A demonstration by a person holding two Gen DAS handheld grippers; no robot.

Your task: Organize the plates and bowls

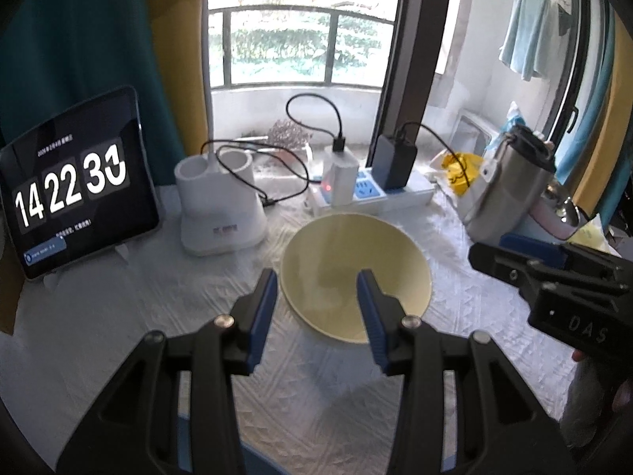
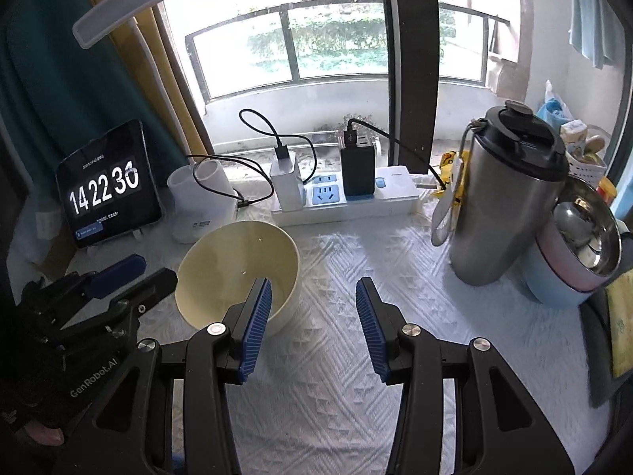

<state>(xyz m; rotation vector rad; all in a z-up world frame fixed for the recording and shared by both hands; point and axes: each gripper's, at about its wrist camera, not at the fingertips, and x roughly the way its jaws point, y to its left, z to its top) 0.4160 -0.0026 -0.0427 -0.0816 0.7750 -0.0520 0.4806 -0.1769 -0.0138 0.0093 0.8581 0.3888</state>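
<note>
While neither gripper holds anything, both hang with jaws moderately parted over the surface (image 2: 324,356), which wears a white quilted cloth with a raised triangle weave. In the left wrist view the left gripper (image 1: 316,301) frames the near rim of the cream bowl (image 1: 348,261): its ribbed blue pads stand either side of that rim without pressing it, one outside the wall, the other over the hollow. That placing looks like a line-up for a rim pinch. The bowl is smooth, matte and round with a steep wall, likely slippery under hard pads.

The right gripper (image 2: 314,308) hovers over bare cloth, with the bowl at its ten o'clock; it seems to wait in reserve.

Farther out, at two o'clock from the right gripper, a brushed steel flask (image 2: 502,206) with a black lid stands beside stacked steel bowls (image 2: 585,245), pink over blue on the outside, apparently the place to stack. At twelve o'clock a white power strip (image 2: 391,194) carries chargers. At ten o'clock a tablet (image 2: 107,186) shows a flip clock, propped upright for reading.
</note>
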